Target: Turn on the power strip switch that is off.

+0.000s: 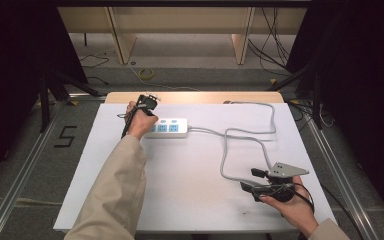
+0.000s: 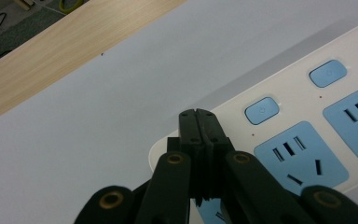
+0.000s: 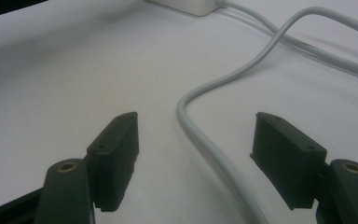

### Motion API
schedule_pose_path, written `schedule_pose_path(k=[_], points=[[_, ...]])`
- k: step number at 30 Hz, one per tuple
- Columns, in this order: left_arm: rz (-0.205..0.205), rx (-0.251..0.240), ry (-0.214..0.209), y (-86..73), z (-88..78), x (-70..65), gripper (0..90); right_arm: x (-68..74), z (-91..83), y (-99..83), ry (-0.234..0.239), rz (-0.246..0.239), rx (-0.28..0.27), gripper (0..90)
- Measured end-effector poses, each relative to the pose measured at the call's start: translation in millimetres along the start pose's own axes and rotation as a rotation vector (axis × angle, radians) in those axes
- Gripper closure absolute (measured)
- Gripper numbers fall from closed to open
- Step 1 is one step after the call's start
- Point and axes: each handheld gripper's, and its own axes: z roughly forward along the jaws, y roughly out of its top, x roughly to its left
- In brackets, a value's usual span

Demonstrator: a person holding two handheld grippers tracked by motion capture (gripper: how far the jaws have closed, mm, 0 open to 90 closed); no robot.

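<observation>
Closed left hand-held gripper [image 2: 198, 116] poised at a power strip [image 2: 307, 121] switch [image 2: 261, 110].
Right hand-held gripper [image 3: 193, 154] open, cord [image 3: 200, 135] between its jaws; a slanted push could miss the switch just ahead.

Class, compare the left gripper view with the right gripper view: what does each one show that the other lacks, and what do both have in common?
Left gripper view alone: the left gripper with its black jaws closed together over the end of the white power strip with blue sockets, a small blue push button, and the pale wooden table edge.

Right gripper view alone: the right gripper with jaws wide apart, and the grey round power cable lying on the surface between them, untouched.

Both: the white table sheet and part of the power strip.
</observation>
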Motion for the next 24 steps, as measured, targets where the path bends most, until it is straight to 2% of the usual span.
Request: schedule_pose_path(k=[8, 21, 24], points=[[-0.004, 0.011, -0.005, -1.0, 3.2, 0.3, 89.7, -0.1, -0.2, -0.1, 0.0, 0.0, -0.001, 32.3], [0.019, 0.011, 0.02, 0.3, 6.3, -3.2, 89.8, 0.1, -0.1, -0.1, 0.002, -0.004, 0.004, 32.2], [0.004, 0.009, 0.017, 0.2, 6.9, -2.9, 89.8, 0.6, -0.1, 0.0, 0.003, -0.002, 0.004, 32.2]])
